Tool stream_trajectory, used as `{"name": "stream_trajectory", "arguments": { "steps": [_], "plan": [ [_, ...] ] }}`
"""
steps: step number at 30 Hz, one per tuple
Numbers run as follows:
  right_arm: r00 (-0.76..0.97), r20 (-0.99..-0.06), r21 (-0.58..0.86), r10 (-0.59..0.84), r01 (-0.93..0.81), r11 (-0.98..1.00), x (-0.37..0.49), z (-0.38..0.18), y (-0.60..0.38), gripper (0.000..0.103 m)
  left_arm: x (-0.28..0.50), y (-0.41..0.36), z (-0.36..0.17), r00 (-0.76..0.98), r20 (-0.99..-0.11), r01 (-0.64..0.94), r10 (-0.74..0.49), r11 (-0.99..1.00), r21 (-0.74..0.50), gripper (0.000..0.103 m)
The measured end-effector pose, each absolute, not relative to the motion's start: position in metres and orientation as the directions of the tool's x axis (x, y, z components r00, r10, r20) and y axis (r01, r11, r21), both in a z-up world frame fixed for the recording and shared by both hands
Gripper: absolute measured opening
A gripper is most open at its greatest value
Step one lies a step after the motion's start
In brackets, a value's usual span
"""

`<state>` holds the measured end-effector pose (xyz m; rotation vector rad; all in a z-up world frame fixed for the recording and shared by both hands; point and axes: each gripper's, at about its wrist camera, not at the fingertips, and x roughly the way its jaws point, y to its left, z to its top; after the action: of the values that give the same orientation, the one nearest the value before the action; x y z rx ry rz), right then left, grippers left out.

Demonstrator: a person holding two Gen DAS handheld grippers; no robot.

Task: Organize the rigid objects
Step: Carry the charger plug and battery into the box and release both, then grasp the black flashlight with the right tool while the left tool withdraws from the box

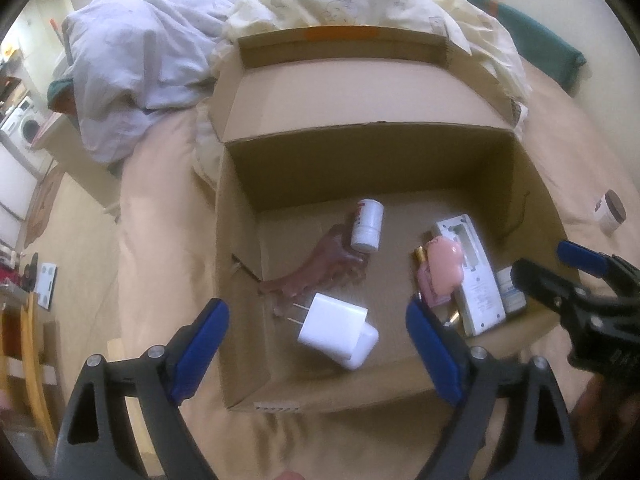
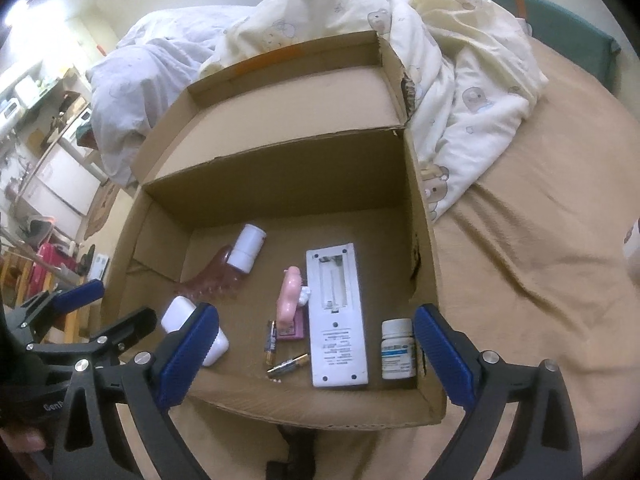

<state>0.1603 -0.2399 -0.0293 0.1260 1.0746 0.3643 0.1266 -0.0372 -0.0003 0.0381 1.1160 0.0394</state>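
We hold both grippers tilted down over the box (image 1: 532, 184). Left gripper (image 1: 316, 344) is wide open above the charger (image 1: 340, 330), w/ nothing held. Right gripper (image 2: 316, 350) is wide open too, empty; remote (image 2: 336, 316) and bottle (image 2: 397, 349) lie in the box.

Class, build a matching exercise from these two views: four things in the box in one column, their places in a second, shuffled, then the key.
Things
1. charger
2. pill bottle
3. remote
4. white tube

Places
A. lying on the reddish foot-shaped piece
B. near right corner of the box
C. between the pink item and the pill bottle
D. near left, prongs pointing left

Pairs: 1-D, 2-B, 3-C, 4-A
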Motion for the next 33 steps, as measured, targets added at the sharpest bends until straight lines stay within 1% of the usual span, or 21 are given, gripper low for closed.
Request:
{"name": "stream_trajectory", "arguments": {
  "steps": [5,10,17,20,25,27,30,33],
  "plan": [
    [0.422,-0.837,0.275,0.349,-0.227,0.934,0.16,-0.029,-0.24,0.103,0.118,-0.033,0.012,0.436,-0.9,-0.034,0.027,0.999,0.013,0.089],
    [0.427,-0.819,0.325,0.384,-0.208,0.923,0.157,-0.025,-0.248,0.103,0.102,-0.033,0.026,0.444,-0.895,-0.024,0.041,0.999,0.034,0.089],
    [0.447,-0.809,0.316,0.381,-0.214,0.924,0.142,-0.012,-0.257,0.103,0.078,-0.026,0.037,0.447,-0.893,-0.021,0.055,0.998,0.051,0.089],
    [0.453,-0.807,0.328,0.38,-0.192,0.925,0.137,-0.008,-0.267,0.103,0.065,-0.022,0.035,0.438,-0.898,-0.032,0.049,0.999,0.039,0.089],
    [0.439,-0.801,0.393,0.407,-0.126,0.911,0.124,-0.011,-0.286,0.103,0.049,-0.012,0.023,0.412,-0.911,-0.073,0.03,0.997,0.0,0.089],
    [0.42,-0.806,0.413,0.417,-0.107,0.905,0.118,-0.015,-0.292,0.103,0.042,-0.007,0.015,0.405,-0.914,-0.09,0.014,0.996,-0.024,0.089],
    [0.397,-0.815,0.427,0.422,-0.082,0.901,0.109,-0.021,-0.297,0.103,0.038,0.003,0.004,0.369,-0.929,-0.147,0.03,0.989,-0.026,0.089],
    [0.344,-0.826,0.445,0.446,-0.087,0.891,0.102,-0.029,-0.292,0.103,0.038,0.01,0.005,0.377,-0.926,-0.172,0.012,0.983,-0.057,0.089]
  ]
}}
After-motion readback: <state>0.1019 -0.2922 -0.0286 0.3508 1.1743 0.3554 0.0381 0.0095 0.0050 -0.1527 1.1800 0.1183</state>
